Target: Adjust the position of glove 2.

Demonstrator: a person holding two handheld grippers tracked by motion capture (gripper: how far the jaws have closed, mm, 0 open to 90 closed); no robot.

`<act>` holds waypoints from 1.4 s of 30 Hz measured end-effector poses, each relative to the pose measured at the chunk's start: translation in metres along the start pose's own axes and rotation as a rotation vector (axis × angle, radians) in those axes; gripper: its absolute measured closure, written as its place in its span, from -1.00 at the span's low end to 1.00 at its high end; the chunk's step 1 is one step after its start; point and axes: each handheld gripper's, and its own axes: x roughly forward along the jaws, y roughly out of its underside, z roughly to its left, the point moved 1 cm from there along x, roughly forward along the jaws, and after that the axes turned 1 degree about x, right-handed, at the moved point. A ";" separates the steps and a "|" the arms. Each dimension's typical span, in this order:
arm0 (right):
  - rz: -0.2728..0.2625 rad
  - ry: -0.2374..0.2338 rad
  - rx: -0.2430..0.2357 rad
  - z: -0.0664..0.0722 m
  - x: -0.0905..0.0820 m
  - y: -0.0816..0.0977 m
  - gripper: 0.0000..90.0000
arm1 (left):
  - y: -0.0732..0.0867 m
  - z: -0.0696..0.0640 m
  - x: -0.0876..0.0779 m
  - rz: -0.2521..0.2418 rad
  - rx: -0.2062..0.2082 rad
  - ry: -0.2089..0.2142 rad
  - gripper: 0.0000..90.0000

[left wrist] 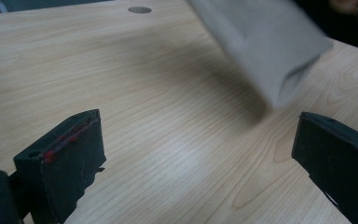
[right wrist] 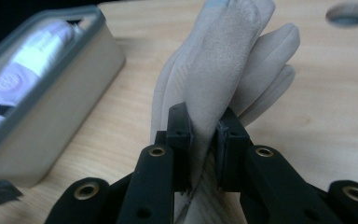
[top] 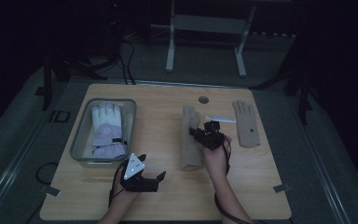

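We see the right tool (top: pixel 208 134) clenched on a beige glove (top: pixel 191 140) near the middle of the worktop (top: pixel 168 196). In the right gripper view its two black jaws pinch a fold of the glove (right wrist: pixel 223 70) between them, and the cloth rises from the pinch with the fingers standing up and away from the camera, toward the far edge and the round hole (right wrist: pixel 352 14) there. From above, the glove's long axis runs near to far: fingers at the far end, cuff at the near end, close to the person's right hand. In the left gripper view the cuff end (left wrist: pixel 270 46) hangs clear of the wood and throws a shadow on it, its open mouth facing the camera.

The left tool (top: pixel 145 176) sits released at the near left, jaws wide apart with only bare wood between them (left wrist: pixel 191 154).

A second beige glove (top: pixel 247 122) lies flat at the right, fingers pointing away. A grey bin (top: pixel 81 140) at the left holds a white glove (top: pixel 107 128), fingers also away from us.
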 end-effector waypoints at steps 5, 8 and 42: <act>0.057 0.001 0.039 -0.003 0.023 0.029 0.74 | 0.000 -0.002 0.002 0.007 0.012 0.002 -0.94; 0.088 0.012 0.033 -0.005 0.032 0.037 0.74 | 0.000 -0.002 0.001 0.004 0.005 0.004 -0.94; 0.139 0.082 -0.179 -0.046 0.007 0.008 0.00 | 0.003 0.001 0.004 0.013 -0.015 0.022 -0.94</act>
